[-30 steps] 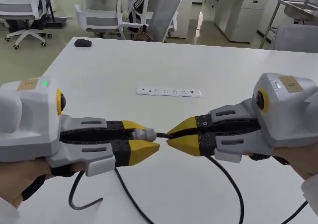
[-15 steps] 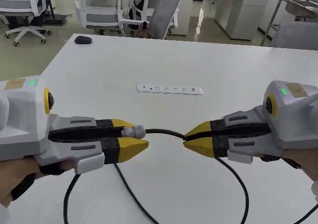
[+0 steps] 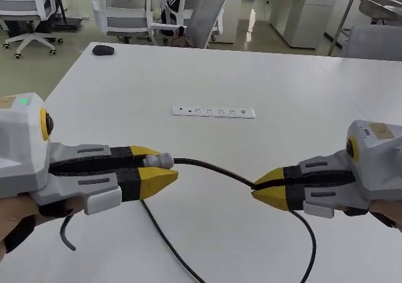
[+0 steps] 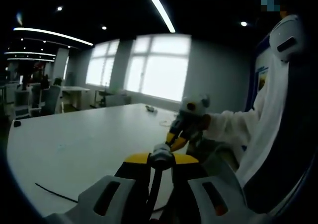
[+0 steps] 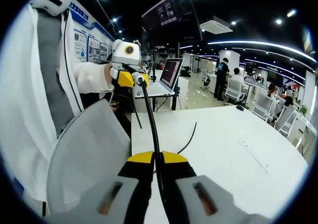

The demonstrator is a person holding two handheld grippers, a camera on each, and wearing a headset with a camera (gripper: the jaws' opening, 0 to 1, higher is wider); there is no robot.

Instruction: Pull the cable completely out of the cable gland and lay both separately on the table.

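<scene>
Head view downward, gripper views facing along cable [image 3: 213, 168]

- The cable [image 3: 213, 168] spans from the cable gland [image 3: 159, 160] in my left tool [image 3: 168, 165] to my right tool [image 3: 254, 189], barring the gap between them.
- Its slack loops on the worktop [image 3: 301, 95] beneath both tools, obstructing the near side.
- The power strip [image 3: 214, 112] lies across mid-worktop, well apart from both tools.
- Bare surface between strip and tools: open passage.
- The mouse [image 3: 103, 50] sits at the far left corner, well apart.

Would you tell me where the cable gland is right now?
Head view, lower left: the cable gland sits clamped in the left gripper, its cable leading right.
</scene>
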